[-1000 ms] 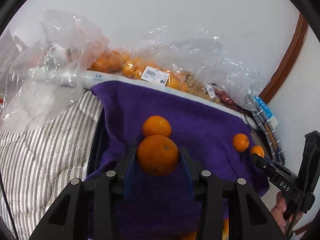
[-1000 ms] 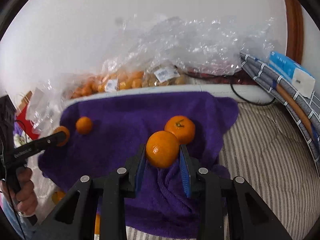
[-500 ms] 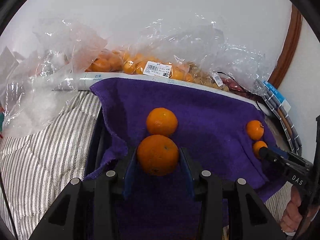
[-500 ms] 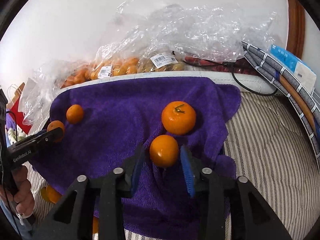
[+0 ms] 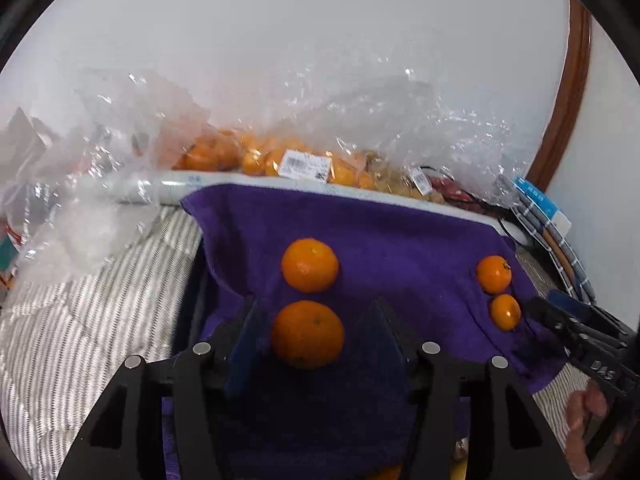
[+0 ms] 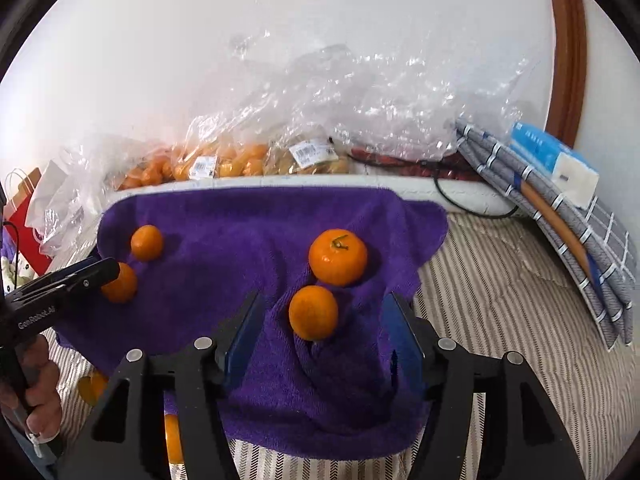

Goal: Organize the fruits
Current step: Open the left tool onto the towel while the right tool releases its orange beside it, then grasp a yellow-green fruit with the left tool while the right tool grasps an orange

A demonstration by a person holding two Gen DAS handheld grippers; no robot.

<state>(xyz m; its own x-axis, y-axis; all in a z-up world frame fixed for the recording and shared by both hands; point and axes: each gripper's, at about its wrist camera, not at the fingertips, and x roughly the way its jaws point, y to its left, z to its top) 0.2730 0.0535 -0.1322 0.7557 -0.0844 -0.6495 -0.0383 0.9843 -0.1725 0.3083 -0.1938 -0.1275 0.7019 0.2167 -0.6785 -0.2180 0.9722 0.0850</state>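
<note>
Four oranges lie on a purple towel [image 5: 400, 248] spread over a striped bed cover [image 6: 500, 312], in two pairs at opposite ends of the cloth.

The left gripper [image 5: 310, 336] has just been opening its jaws. A large orange [image 5: 307, 334] sits between the blue pads on the towel; the left pad is right against its side, while a clear gap shows at the right pad, so nothing is clamped. A second orange [image 5: 310, 265] rests just beyond it, nearly touching.

The right gripper [image 6: 320, 332] has also just been spreading its jaws, and they stand wide. A smaller orange [image 6: 313, 312] lies on the towel between the pads, clear of both. Just past it, touching or nearly so, is a bigger orange with a stem [image 6: 338, 256].

Behind the towel, along the far wall, clear plastic bags of fruit [image 6: 224, 160] are heaped (labels show on several). More orange fruit [image 6: 173, 436] peeks out below the towel's near left edge in the right wrist view
</note>
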